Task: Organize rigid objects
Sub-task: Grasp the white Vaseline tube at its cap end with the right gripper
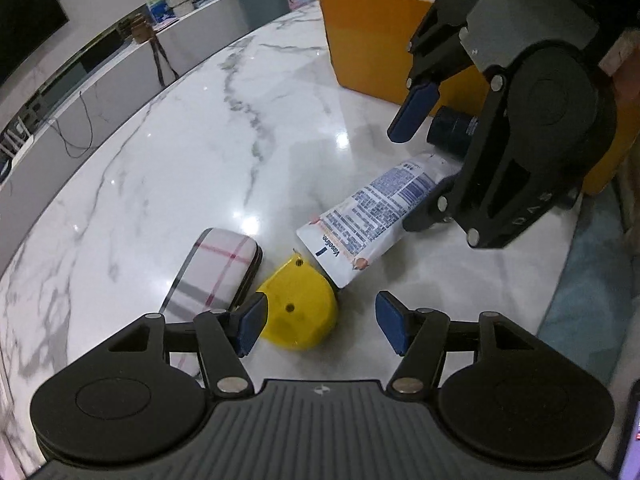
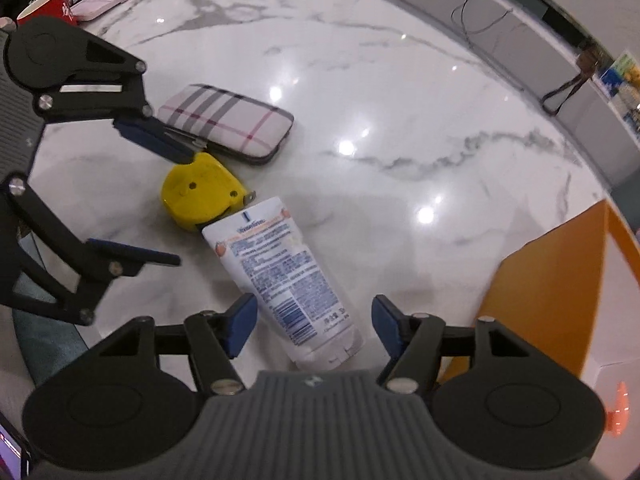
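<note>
a white marble table point(image 1: 248, 128) with grey veins fills the room's middle, lights glinting off it. an orange box point(image 1: 368, 32) stands at its far right side in the left wrist view, open at the top, the biggest thing on the surface.

the left gripper point(image 1: 316, 326) hangs low over the near part of the table, its blue-padded fingers apart and gripping nothing; the yellow tape measure point(image 1: 298, 308) sits between them and a little ahead, closer to the left finger. the right gripper point(image 2: 312, 330) comes in from the other side, jaws likewise wide apart, straddling the cap end of the white vaseline tube point(image 2: 280, 276) without touching it as far as i can see.

the tube lies flat, its crimped end touching or just beside the tape measure. a plaid case point(image 1: 216, 276), pink and grey checks, lies flat just left of the tape measure, nearly touching it. a dark round jar point(image 1: 454, 130) lies near the foot of the orange box, partly hidden behind the right gripper.

a red cup point(image 2: 48, 6) stands at the far left edge in the right wrist view.
</note>
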`<state>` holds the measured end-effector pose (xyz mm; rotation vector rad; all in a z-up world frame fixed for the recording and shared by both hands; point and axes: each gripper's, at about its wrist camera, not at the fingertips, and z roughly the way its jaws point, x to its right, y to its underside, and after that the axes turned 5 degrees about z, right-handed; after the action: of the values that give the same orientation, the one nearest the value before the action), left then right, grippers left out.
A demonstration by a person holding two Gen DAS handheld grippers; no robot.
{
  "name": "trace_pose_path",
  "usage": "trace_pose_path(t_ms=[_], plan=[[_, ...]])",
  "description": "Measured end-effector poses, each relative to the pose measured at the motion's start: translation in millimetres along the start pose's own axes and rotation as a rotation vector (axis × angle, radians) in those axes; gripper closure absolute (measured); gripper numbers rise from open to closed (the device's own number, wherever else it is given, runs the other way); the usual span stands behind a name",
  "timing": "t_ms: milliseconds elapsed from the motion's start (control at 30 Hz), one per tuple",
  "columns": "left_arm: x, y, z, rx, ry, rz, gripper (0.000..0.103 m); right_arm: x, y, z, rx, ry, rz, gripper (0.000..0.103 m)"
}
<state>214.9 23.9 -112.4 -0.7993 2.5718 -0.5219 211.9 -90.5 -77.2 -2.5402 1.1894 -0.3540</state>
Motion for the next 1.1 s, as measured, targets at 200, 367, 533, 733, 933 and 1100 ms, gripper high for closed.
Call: trace_pose_path(t_ms=[200, 367, 533, 733, 933, 1100], plan=[[0.7, -0.2, 10.6, 0.014, 0.015, 0.038, 0.024, -2.6, -2.6, 13.6, -0.034, -0.016, -0.017, 0.036], [-0.6, 0.2, 11.6, 0.020, 0.012, 0.010, 0.023, -7.2, -4.4, 20.3, -0.051, -0.028, -0.019, 0.037], [-0.2, 0.3, 13.9, -0.009, -0.021, -0.003, 0.024, -3.1, -3.9, 20.9, -0.058, -0.049, 0.042, 0.040], [-0.8, 3.9, 2.5, -0.035, 0.002, -0.045, 0.027, -13.1, 10.2, 14.0, -0.045, -0.065, 0.107, 0.053], [5.3, 12.2, -12.0, -0.015, 0.076, -0.079, 0.036, -27.1, 27.5, 5.6, -0.011, -0.087, 0.191, 0.059], [2.3, 17.1, -15.2, 0.024, 0.070, -0.128, 0.034, -32.1, 38.1, 1.3, 0.029, -0.078, 0.250, 0.057]])
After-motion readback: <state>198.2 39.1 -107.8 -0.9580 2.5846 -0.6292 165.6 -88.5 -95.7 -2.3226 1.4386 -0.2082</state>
